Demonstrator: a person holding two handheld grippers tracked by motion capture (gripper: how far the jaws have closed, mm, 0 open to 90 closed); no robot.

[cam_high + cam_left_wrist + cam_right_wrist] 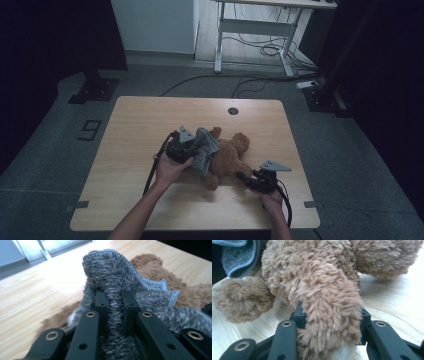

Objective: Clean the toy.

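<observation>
While the left hand-held gripper sits at mid-surface, its jaws are clamped on a fold of grey knitted cloth that drapes over the teddy bear. Brown plush teddy bear: lying on the wooden surface, between both tools. Right hand-held gripper: near the front edge, jaws closed around one furry bear limb.
</observation>
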